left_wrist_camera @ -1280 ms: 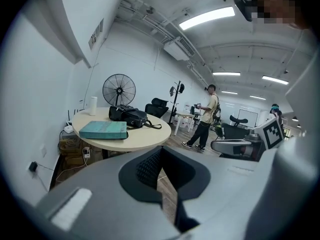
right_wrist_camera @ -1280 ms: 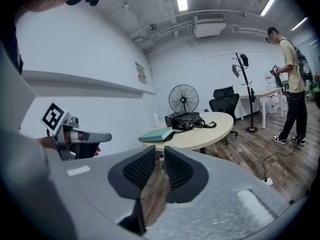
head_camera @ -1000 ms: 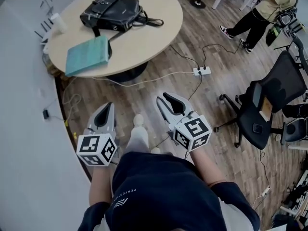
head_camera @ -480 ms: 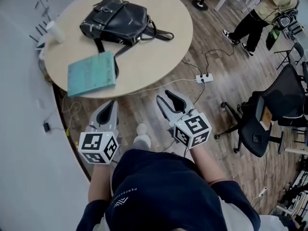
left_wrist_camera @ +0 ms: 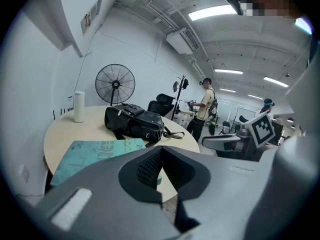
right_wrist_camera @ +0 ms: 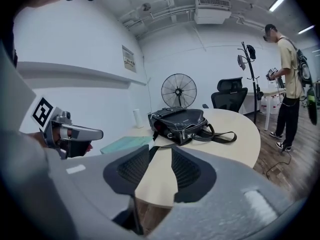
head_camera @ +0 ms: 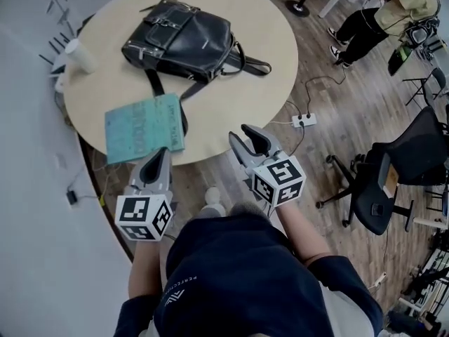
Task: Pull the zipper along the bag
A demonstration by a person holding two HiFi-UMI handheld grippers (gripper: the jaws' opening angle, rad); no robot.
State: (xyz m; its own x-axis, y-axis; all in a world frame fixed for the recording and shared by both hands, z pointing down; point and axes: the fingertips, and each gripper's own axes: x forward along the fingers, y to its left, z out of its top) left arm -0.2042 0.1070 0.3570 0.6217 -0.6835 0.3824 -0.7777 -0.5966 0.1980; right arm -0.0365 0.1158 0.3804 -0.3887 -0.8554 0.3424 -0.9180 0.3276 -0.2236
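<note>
Head view: a round beige table [head_camera: 231,97] stands at the far side, with a black leather bag [head_camera: 184,39] lying on its far half, straps trailing right. Nearer and to the left on the same top lies a flat teal book [head_camera: 144,127], and a white cylinder [head_camera: 81,55] stands at the far left rim. The left gripper [head_camera: 161,152] is held over the near edge of the table just beside the book, well apart from the bag. The right gripper [head_camera: 242,135] is at the near right edge, also short of the bag. A black office chair [head_camera: 403,167] stands on the wooden floor at the right.

Left gripper view: its jaws are pressed together with nothing between them. Beyond them are the book, near left, and the bag farther back at the table's centre, with a standing fan [left_wrist_camera: 115,84] behind.

Right gripper view: its jaws stand wide apart and have just been opening. Only bare tabletop shows through the gap, and nothing is gripped. The bag lies farther off, straight ahead.
</note>
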